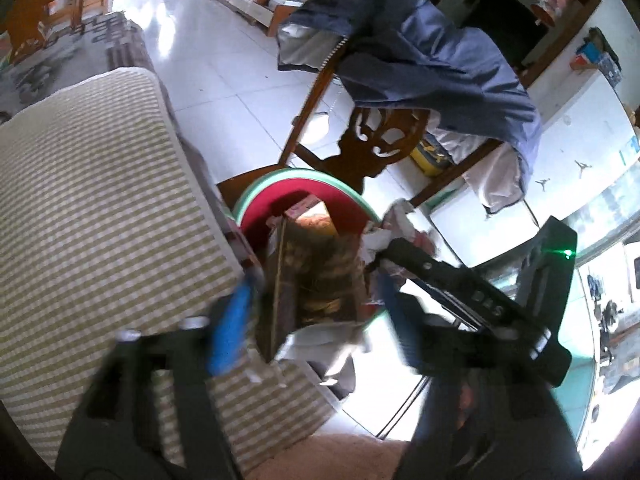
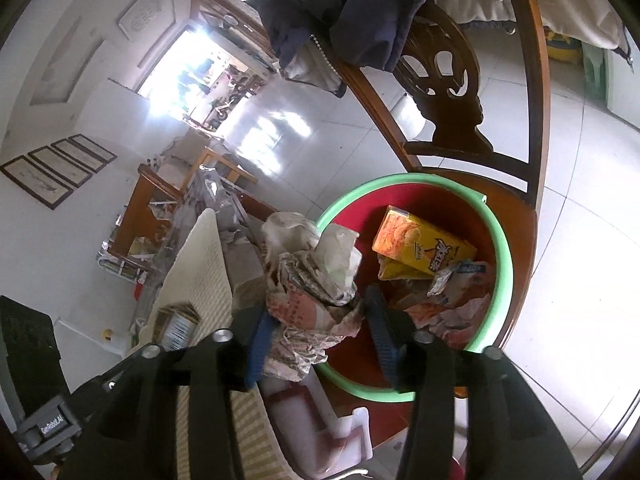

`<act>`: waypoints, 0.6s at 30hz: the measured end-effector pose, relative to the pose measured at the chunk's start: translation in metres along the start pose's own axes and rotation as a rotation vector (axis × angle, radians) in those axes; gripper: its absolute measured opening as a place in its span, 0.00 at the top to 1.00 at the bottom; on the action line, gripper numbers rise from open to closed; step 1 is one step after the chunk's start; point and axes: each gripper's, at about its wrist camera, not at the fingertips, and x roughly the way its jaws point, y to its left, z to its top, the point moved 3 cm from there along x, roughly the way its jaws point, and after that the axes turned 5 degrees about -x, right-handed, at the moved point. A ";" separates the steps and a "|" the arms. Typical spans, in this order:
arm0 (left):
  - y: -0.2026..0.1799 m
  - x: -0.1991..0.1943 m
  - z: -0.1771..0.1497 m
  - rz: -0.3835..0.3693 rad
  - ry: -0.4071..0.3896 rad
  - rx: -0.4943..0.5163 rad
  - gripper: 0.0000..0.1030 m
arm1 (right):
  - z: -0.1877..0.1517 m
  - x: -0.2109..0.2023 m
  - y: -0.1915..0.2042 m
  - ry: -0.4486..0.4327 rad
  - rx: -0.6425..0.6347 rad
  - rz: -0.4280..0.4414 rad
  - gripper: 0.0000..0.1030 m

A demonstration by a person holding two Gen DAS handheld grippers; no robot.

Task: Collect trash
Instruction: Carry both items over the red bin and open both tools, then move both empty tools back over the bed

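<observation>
Two black grippers with blue finger pads fill the near edge of both wrist views, each held over a red basin with a green rim [image 2: 505, 248] that sits on the seat of a carved wooden chair [image 2: 448, 76]. Between the spread fingers of the left gripper [image 1: 308, 320] stands a brown printed cardboard box [image 1: 316, 280], upright on its edge and dipping into the basin; its left pad [image 1: 228, 332] lies just beside the box, the other pad well off it, so nothing is pinched. Just to the right of that box, the right gripper [image 2: 320, 332] has its jaws parted around a crumpled wad of printed paper and plastic wrap [image 2: 316, 276], which sits at the near rim of the basin; whether either pad still touches the wad cannot be told. Beyond the right gripper's fingers, inside the basin, lie a yellow snack box [image 2: 420, 248] and some torn wrappers [image 2: 456, 300]. To the left of both grippers runs a table covered in a striped green and white cloth [image 1: 100, 200]. Farther off, a dark blue jacket [image 1: 420, 48] hangs over the chair's back, and a glossy white tiled floor [image 1: 212, 64] stretches away toward a bright doorway.
</observation>
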 end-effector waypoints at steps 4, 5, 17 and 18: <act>0.027 -0.010 0.002 -0.012 -0.035 -0.075 0.18 | -0.002 0.000 0.002 -0.004 0.006 -0.018 0.31; 0.035 -0.013 0.003 -0.004 -0.044 -0.091 0.18 | -0.003 0.000 0.005 -0.002 -0.003 -0.022 0.31; 0.270 -0.133 -0.011 0.424 -0.341 -0.565 0.15 | -0.009 -0.011 0.106 -0.029 -0.224 0.096 0.29; 0.288 -0.139 -0.014 0.462 -0.347 -0.603 0.15 | -0.010 -0.013 0.116 -0.035 -0.237 0.118 0.27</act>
